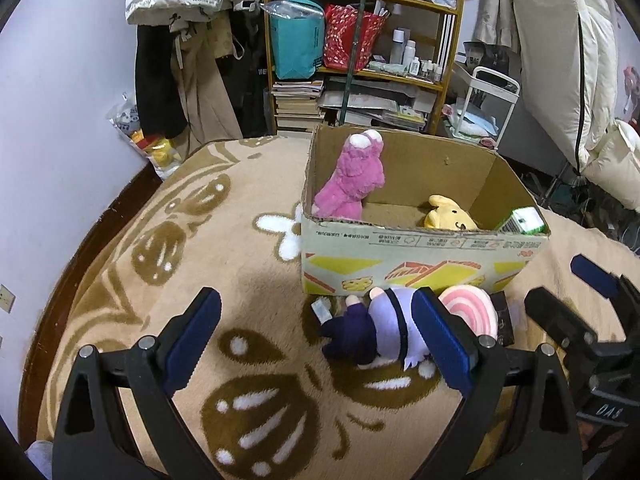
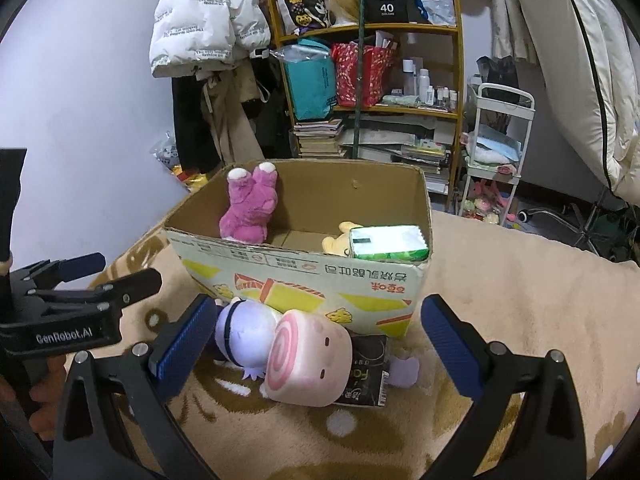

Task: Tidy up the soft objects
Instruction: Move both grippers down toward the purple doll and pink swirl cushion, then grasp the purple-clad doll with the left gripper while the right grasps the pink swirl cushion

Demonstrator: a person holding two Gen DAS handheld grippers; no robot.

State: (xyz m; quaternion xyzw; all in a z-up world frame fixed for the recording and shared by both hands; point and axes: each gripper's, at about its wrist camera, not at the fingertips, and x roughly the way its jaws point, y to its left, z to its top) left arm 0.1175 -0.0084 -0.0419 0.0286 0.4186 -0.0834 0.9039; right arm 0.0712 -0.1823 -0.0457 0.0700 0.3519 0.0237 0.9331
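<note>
Lying on the beige rug [image 2: 500, 280] right against the cardboard box [image 2: 304, 276] are a purple-and-lavender plush doll [image 2: 244, 332] and a pink swirl-roll plush [image 2: 308, 364], touching each other. Left gripper [image 1: 316, 340] and right gripper [image 2: 320, 340] are both spread wide, gripping nothing.

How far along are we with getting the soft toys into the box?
Done: pink plush, yellow plush and green pack sit in the cardboard box. In hand: nothing; right gripper is open around the pink-swirl plush. Left: that and the purple doll.
</note>
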